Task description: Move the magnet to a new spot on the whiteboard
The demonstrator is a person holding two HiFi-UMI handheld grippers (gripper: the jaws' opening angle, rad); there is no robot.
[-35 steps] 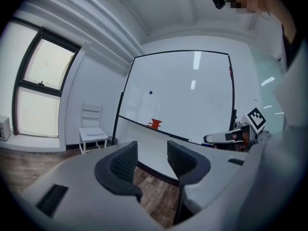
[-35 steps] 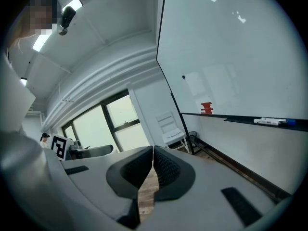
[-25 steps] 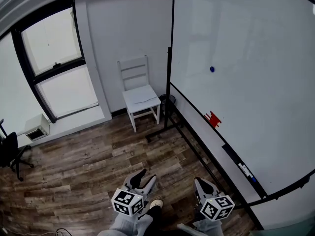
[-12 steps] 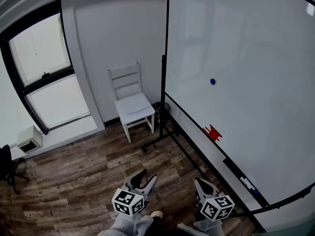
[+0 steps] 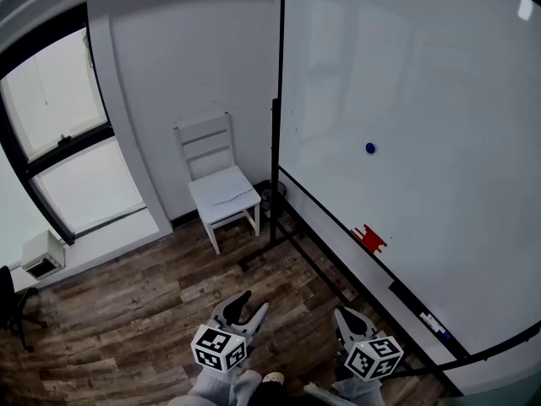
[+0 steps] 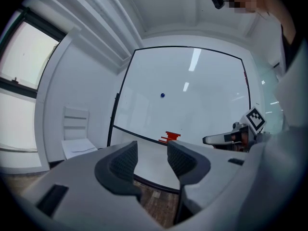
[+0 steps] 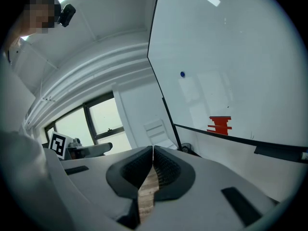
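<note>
Magnet (image 5: 370,149): small round blue disc on glossy white whiteboard (image 5: 439,100), far right. Left gripper (image 6: 151,154): ribbed jaws apart, empty. Right gripper (image 7: 152,150): jaws together, empty.

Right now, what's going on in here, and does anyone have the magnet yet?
A person stands facing the whiteboard with a gripper in each hand, both held low and well away from the magnet. The left gripper is open with nothing between its jaws. The right gripper is shut and empty. The blue magnet sits untouched on the board, above a red object at its lower edge. A white chair stands by the wall.
</note>
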